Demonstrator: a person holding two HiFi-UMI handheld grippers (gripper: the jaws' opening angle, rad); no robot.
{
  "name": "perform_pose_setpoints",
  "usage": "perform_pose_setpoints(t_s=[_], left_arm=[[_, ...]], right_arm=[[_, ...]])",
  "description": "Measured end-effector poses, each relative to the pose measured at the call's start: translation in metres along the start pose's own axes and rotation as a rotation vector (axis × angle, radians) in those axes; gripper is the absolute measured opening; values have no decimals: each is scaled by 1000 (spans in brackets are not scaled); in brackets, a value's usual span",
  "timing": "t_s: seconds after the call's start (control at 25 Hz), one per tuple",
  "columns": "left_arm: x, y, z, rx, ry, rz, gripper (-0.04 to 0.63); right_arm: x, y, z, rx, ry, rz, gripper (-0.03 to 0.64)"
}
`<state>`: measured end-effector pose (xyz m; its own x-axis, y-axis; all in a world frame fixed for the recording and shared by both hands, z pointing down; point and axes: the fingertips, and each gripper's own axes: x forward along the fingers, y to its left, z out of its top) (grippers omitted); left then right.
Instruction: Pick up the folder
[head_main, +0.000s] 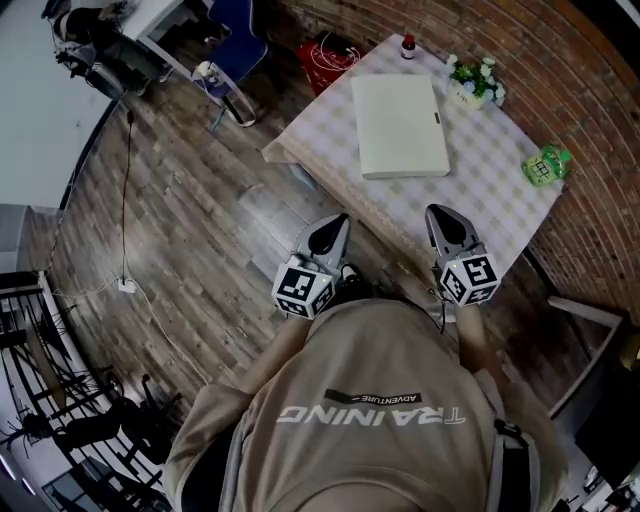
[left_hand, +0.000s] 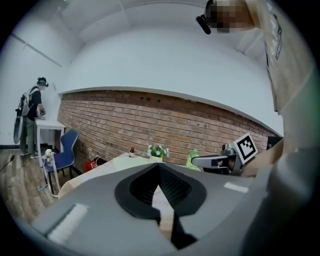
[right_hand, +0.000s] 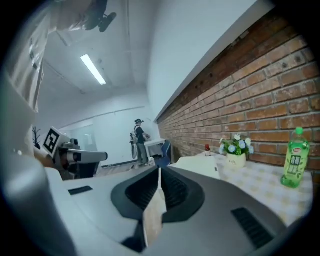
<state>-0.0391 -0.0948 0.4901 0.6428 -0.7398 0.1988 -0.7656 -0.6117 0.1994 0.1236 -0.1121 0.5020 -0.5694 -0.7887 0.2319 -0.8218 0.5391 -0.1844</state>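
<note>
The folder (head_main: 400, 125) is a cream rectangle lying flat on the checked tablecloth (head_main: 500, 205), and shows as a pale slab (right_hand: 200, 164) in the right gripper view. My left gripper (head_main: 336, 224) hangs at the table's near edge, short of the folder, jaws shut with nothing in them (left_hand: 159, 168). My right gripper (head_main: 438, 214) is over the near part of the table, also shut and empty (right_hand: 159, 173). Both point toward the folder and touch nothing.
Along the table's far side stand a green bottle (head_main: 546, 165), a small flower pot (head_main: 476, 80) and a little red-capped bottle (head_main: 408, 45). A brick wall (head_main: 590, 90) runs behind. A red bag (head_main: 325, 60) and a blue chair (head_main: 236, 40) sit left of the table. A person (left_hand: 32, 115) stands far off.
</note>
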Motion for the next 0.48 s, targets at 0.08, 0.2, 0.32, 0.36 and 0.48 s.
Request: perform_pose_setpoints(t_s=[0.08,0.2,0.32,0.36,0.48], left_arm=[[8,20,1,-5,8,-26,6],[27,58,1,11,50,-35,7],[45,79,-4,-6,90,-52,7],[50,83,-5,-16,97,-59,6],[68,95,-7,-30,108,-64,8]], right_arm=[[19,-5,12,-9,-13,-51,20],[49,-8,25,-13,-27,-116,19],[63,-10,22,-10,20,-155,20],[66,-13,19,-15,44,-159,20],[75,-30,15,-43,110,-179,20]])
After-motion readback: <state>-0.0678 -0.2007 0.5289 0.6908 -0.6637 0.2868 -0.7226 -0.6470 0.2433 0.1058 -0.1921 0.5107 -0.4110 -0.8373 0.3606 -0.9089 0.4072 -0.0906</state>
